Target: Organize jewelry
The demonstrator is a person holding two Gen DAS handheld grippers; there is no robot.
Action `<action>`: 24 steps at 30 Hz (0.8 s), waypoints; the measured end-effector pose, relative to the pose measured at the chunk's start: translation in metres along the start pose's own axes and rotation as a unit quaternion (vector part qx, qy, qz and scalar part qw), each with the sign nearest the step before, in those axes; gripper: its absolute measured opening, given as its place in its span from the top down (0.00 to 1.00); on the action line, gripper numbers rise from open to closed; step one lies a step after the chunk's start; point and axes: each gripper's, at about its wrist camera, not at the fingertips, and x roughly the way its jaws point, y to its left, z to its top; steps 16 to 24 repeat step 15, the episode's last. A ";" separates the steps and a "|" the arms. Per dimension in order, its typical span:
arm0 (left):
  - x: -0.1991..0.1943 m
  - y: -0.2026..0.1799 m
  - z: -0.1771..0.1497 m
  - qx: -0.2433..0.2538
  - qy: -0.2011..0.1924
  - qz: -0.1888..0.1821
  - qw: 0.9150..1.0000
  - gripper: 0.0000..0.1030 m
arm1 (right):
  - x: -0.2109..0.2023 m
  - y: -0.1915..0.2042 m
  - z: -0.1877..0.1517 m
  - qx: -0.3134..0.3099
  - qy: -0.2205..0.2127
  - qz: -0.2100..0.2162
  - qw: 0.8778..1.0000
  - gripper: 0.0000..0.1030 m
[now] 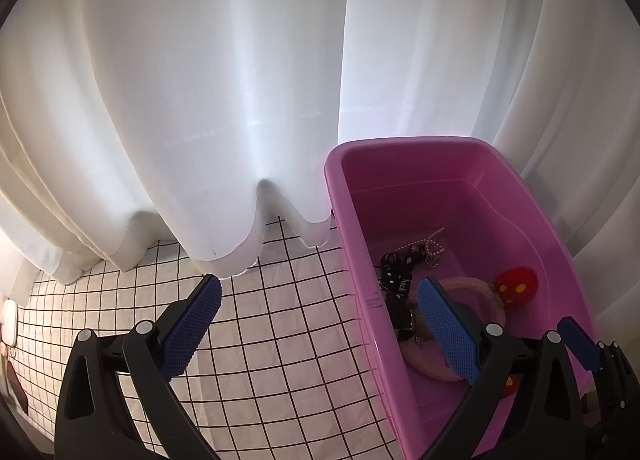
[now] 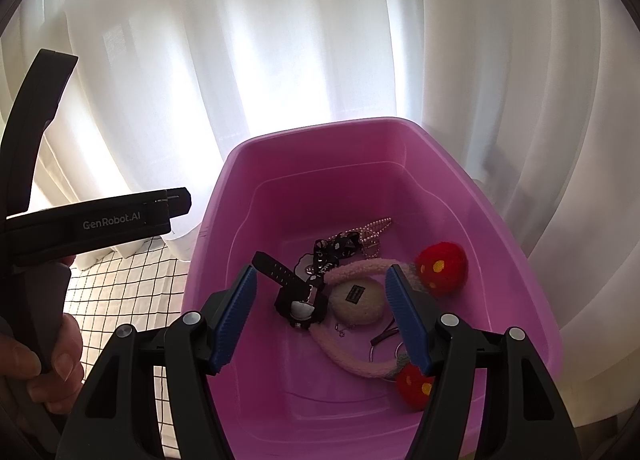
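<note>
Right wrist: pink bin (image 2: 460, 196) holds black watch (image 2: 298, 302), fuzzy headband (image 2: 352, 360).

The left wrist view looks forward and down past its 2 fingers, straddling the left wall of the pink bin (image 1: 460, 188), with the checked cloth (image 1: 280, 320) on its left and the curtain (image 1: 200, 80) close ahead. The right wrist view hangs just above the bin (image 2: 320, 188), looking down into it toward the same curtain (image 2: 320, 40). Both views share the bin's inside, the cloth (image 2: 120, 280) and the curtain.
</note>
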 end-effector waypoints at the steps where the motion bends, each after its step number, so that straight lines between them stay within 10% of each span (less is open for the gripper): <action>1: -0.001 0.000 0.000 0.001 -0.003 0.002 1.000 0.06 | 0.000 0.000 0.000 0.000 0.000 0.000 1.000 0.38; 24: -0.008 0.002 -0.001 0.003 -0.010 -0.004 1.000 0.06 | -0.001 0.001 0.000 -0.002 -0.001 0.000 1.000 0.38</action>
